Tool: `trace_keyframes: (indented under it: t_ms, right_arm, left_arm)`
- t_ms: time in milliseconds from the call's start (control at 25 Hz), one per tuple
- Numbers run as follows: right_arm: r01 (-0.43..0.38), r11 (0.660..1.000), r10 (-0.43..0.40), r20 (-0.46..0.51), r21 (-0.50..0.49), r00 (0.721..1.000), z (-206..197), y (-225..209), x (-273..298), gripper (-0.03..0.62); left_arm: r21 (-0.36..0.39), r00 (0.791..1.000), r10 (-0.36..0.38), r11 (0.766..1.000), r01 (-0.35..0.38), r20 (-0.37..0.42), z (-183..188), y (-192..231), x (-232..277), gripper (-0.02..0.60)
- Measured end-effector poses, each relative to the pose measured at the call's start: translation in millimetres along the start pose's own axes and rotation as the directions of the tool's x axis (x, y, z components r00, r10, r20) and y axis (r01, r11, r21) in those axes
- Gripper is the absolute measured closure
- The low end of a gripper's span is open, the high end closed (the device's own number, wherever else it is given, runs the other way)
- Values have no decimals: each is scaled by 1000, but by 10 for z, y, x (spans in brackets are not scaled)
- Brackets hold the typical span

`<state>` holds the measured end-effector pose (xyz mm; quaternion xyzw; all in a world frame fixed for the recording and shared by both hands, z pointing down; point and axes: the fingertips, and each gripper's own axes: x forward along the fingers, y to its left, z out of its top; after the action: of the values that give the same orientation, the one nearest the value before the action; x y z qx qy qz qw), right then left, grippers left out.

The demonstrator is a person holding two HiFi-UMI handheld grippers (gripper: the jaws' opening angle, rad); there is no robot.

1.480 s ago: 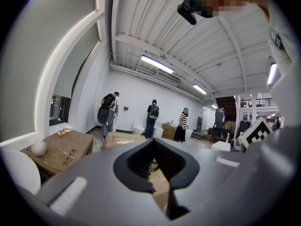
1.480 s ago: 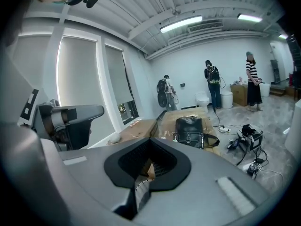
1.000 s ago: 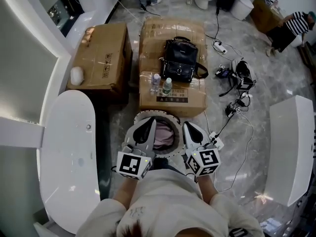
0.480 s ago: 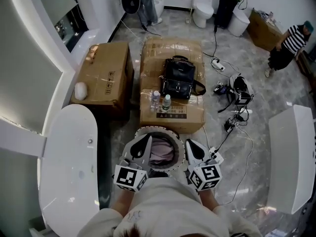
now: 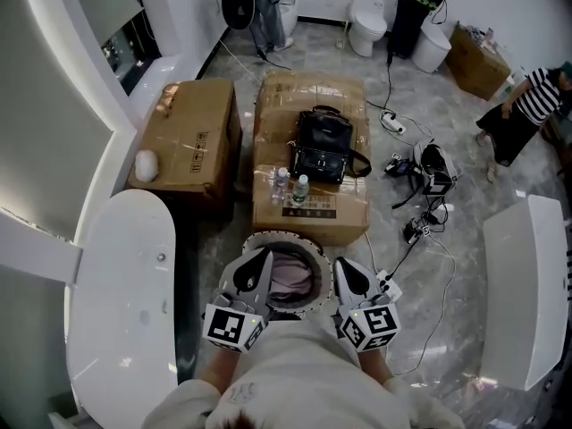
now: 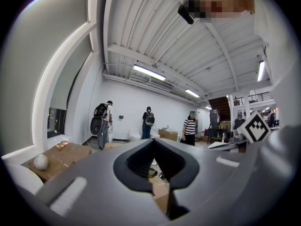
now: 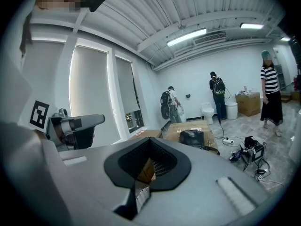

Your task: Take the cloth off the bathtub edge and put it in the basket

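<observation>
The pink cloth [image 5: 290,273] lies inside the round basket [image 5: 282,237] on the floor, just in front of the person's knees. The white bathtub [image 5: 125,293] stands at the left with nothing on the edge that shows. My left gripper [image 5: 258,264] hovers over the basket's left rim, shut and empty. At the basket's right rim my right gripper [image 5: 348,273] is also shut and empty. In the left gripper view the left gripper [image 6: 153,142] points out across the room. The right gripper [image 7: 149,142] in its own view does the same, with the left gripper's body [image 7: 70,126] beside it.
Two cardboard boxes [image 5: 186,128] stand beyond the basket. One carries a black bag [image 5: 324,146] and two bottles [image 5: 292,186]. Cables and gear [image 5: 427,175] lie on the floor at the right, beside a white tub [image 5: 527,293]. People [image 5: 518,105] stand at the room's far side.
Both grippers have drawn back a little toward the person's body, still shut. The cloth stays in the basket. The person in the striped top has shifted.
</observation>
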<state>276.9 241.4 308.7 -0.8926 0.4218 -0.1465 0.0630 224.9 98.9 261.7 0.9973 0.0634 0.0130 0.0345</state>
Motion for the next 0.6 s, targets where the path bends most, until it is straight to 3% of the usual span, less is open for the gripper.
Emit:
trace_keyframes:
  t_ms: [280, 600]
  right_arm:
    - [-1, 1000, 1, -12, -4, 1000, -83, 84, -22, 597]
    - [42, 999, -42, 1, -11, 999, -46, 106, -154, 597]
  left_arm:
    - [-20, 1000, 21, 1000, -21, 4, -34, 34, -100, 532]
    - [-31, 1000, -17, 999, 16, -16, -30, -44, -100, 532]
